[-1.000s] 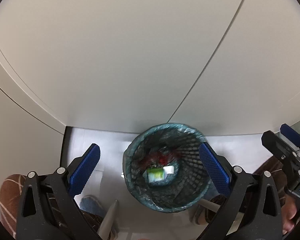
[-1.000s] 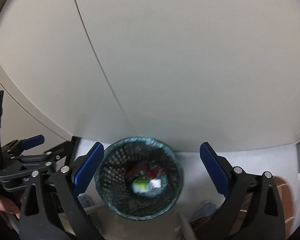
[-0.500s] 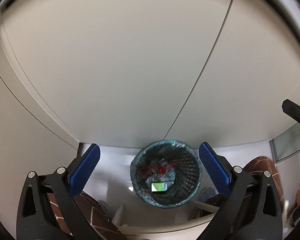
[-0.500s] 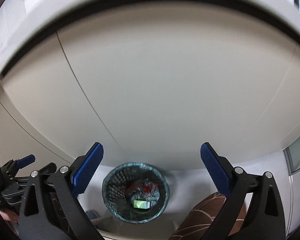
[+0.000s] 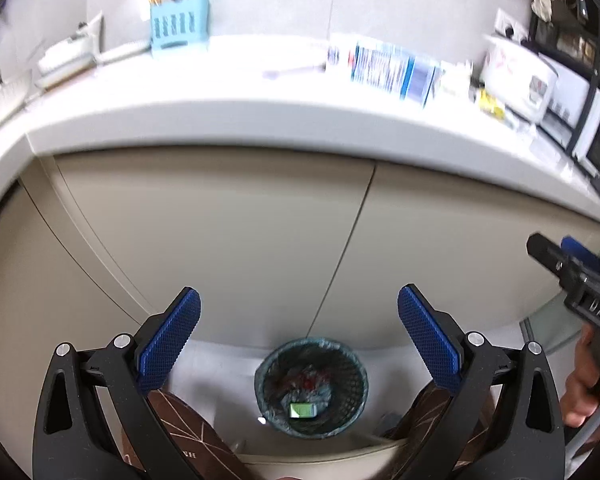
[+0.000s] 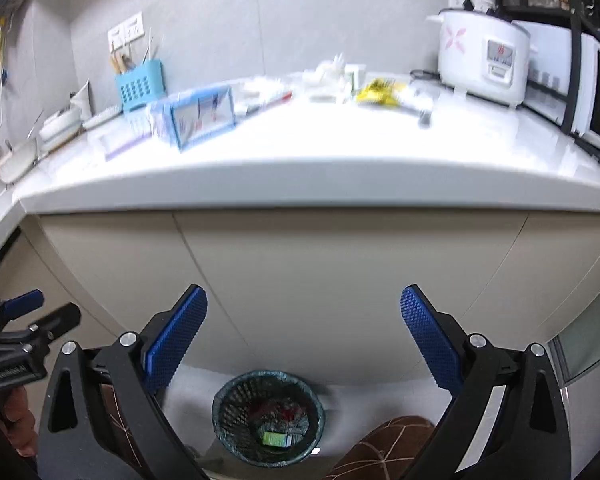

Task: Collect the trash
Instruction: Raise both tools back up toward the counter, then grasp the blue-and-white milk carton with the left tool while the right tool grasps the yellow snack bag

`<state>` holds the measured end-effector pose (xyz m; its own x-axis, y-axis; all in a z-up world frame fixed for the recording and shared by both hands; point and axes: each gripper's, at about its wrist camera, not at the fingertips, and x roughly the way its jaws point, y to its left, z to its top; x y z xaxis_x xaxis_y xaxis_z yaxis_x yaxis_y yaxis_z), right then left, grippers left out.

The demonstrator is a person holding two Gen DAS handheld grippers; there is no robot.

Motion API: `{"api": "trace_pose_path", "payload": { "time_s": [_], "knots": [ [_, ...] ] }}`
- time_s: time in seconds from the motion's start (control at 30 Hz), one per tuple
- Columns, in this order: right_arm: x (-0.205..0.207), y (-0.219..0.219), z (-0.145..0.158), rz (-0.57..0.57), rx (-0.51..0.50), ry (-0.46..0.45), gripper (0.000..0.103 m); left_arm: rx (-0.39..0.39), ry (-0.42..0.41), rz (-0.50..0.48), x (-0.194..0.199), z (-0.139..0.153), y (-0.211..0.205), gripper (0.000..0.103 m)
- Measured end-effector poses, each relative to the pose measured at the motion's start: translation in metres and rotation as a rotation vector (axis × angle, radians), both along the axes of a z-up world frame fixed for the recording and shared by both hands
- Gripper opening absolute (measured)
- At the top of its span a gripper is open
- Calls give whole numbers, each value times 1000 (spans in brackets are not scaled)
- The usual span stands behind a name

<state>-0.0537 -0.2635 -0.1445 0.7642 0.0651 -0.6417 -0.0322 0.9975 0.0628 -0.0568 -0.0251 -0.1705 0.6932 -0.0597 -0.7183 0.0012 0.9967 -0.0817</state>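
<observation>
A black mesh trash bin (image 5: 311, 387) (image 6: 269, 418) with a teal liner stands on the floor against the cabinet. Inside it lie a green and white carton (image 5: 302, 410) (image 6: 276, 439) and some red scraps. My left gripper (image 5: 298, 338) hovers high above the bin, open and empty. My right gripper (image 6: 303, 338) is likewise open and empty, well above the bin. On the white counter (image 6: 340, 148) lie a yellow wrapper (image 6: 380, 92), crumpled white paper (image 6: 332, 70) and a blue and white box (image 5: 392, 72) (image 6: 196, 114).
A white rice cooker (image 6: 482, 56) and a microwave (image 6: 572, 80) stand at the counter's right end. A blue utensil holder (image 5: 179, 26) (image 6: 140, 86) and dishes (image 6: 58, 122) sit at the left. Beige cabinet doors (image 5: 260, 232) front the counter. The person's brown patterned clothing (image 6: 392, 448) shows near the bin.
Both grippers have risen away from the bin, which now looks smaller and lower in each view. The counter top and its objects have come into sight. Both stay open.
</observation>
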Motion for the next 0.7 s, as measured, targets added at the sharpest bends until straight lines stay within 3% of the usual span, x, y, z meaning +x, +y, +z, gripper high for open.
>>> {"api": "trace_pose_path", "payload": {
  "time_s": [0.13,0.47,0.7],
  "knots": [
    [6,-7,30,-13,-5,-35,94,-37,-16,37,9,34,-6,97],
    [38,-35,89,-49,9,-62,94,-37,-80,57,43,107,-34,97],
    [74,-52,111,-88,10,-33,94,-75,-16,120,91,129,-49,97]
  ]
}}
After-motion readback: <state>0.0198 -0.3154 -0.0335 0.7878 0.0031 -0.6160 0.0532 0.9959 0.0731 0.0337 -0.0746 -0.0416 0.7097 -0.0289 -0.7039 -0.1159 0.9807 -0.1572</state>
